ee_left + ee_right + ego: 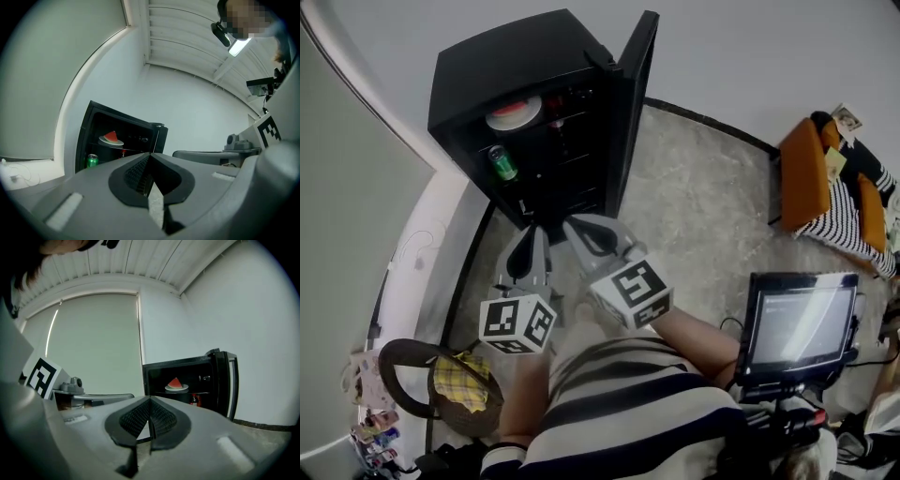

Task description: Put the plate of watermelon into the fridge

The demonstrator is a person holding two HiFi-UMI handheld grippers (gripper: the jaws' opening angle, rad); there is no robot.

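A small black fridge [534, 66] stands on the floor with its door [636, 94] swung open to the right. The white plate with a watermelon slice [508, 116] rests on its top shelf, also seen as the plate [111, 138] in the left gripper view and the plate [176, 386] in the right gripper view. My left gripper [536, 230] and right gripper [572, 225] are side by side in front of the fridge, apart from it. The left gripper [150, 154] is shut with nothing held. The right gripper [150, 399] is also shut and empty.
A green can [501, 163] stands on the shelf below the plate, and a red bottle [194, 400] sits deeper inside. A monitor [797, 323] is at my right, an orange and striped sofa [839, 183] at the far right, and a basket with yellow cloth [450, 380] at my left.
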